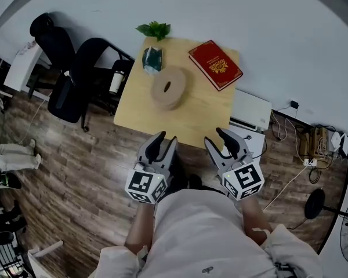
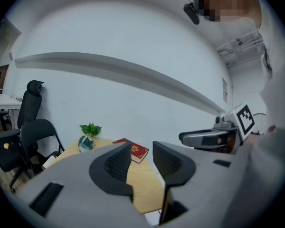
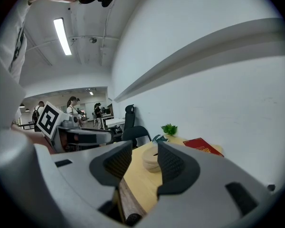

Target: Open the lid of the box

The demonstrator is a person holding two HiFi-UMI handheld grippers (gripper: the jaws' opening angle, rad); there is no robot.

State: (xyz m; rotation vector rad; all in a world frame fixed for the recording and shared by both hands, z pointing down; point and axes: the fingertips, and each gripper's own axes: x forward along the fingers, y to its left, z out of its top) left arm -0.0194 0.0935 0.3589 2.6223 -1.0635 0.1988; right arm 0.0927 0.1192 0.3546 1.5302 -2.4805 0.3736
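Both claws sit short of the table's near edge, over the wood floor, side by side with a gap between them.

- left gripper: jaws wide apart and empty. In its own view only far tabletop and the red book show in the gap.
- right gripper: jaws apart and empty. In its own view the round box shows in the gap, well beyond the tips.
- Neither claw touches the table or anything on it.

On the table:
- The round box is tan and sits mid-tabletop, slightly toward the table's left side. Its lid is on, with a slot in the top. It is well apart from both claws.
- A dark green crumpled pack lies just behind the box, toward the table's far-left corner. I can't tell what it is.
- A small green plant stands at the table's far edge, behind the pack.
- The red book lies flat at the table's far-right corner, gold emblem up, apart from the box.

Around the table:
- Left: two black office chairs, with a white bottle between them and the table's left edge.
- Right: a low white unit against the wall, with cables on the floor past it.
- Behind: a plain white wall.
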